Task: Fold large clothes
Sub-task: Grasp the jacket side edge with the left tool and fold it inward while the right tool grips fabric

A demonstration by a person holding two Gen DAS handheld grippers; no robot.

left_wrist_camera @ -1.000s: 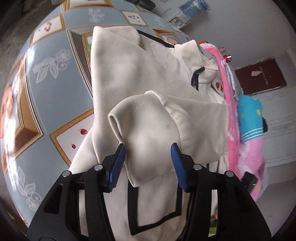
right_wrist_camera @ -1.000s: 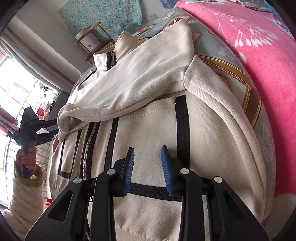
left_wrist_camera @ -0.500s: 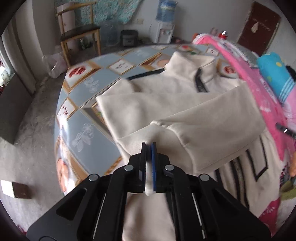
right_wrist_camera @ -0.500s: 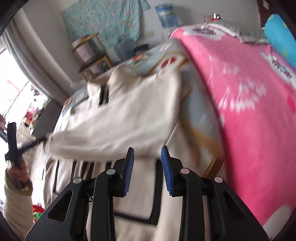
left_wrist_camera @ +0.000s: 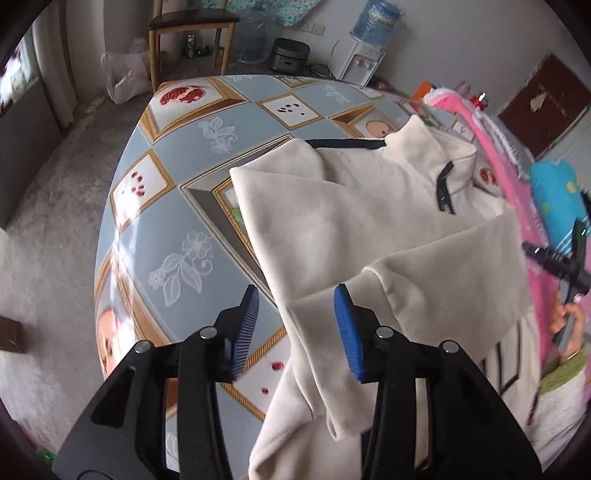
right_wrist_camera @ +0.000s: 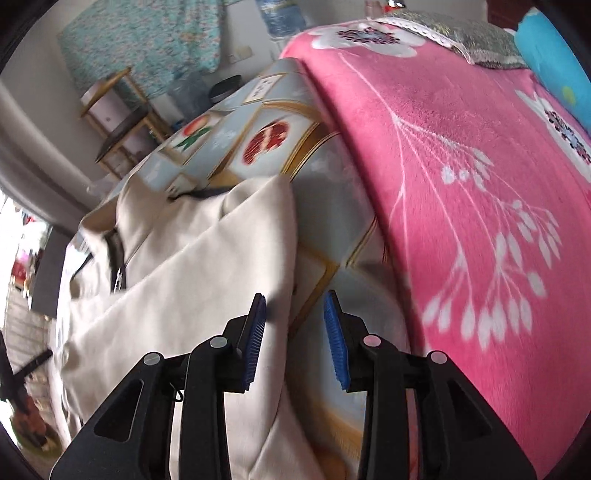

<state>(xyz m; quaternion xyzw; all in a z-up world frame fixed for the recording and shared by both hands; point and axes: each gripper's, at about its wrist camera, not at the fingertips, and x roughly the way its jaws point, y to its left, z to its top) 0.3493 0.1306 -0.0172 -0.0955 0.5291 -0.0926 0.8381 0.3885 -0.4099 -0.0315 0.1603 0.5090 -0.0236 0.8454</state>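
The left gripper [left_wrist_camera: 295, 328] hangs wide open over the near edge of the table, its blue pads [left_wrist_camera: 245, 328] well apart and gripping nothing; the cuff end of a folded sleeve [left_wrist_camera: 325, 369] lies below and between them, nearer the right-hand pad. In this left wrist view the cream jacket [left_wrist_camera: 332, 206] lies spread on a patterned tablecloth [left_wrist_camera: 177, 155] of blue panels, gold frames and fruit pictures, its collar [left_wrist_camera: 432, 144] away from the camera and a black zip strip just below it. One sleeve is laid across the body of the jacket towards the right. At the right edge a hand [left_wrist_camera: 565, 325] holds the other gripper's black handle. Beyond the table stand a wooden chair [left_wrist_camera: 192, 29] and a water dispenser [left_wrist_camera: 364, 55]. In the right wrist view the right gripper [right_wrist_camera: 295, 336] is also open, with a clear gap between its blue pads and nothing held. The jacket's [right_wrist_camera: 192, 280] right-hand edge runs beside the left pad; whether cloth and pad touch cannot be told. Bare tablecloth [right_wrist_camera: 332, 236] shows between the fingers, and a pink flowered blanket [right_wrist_camera: 461, 184] covers the surface to the right.
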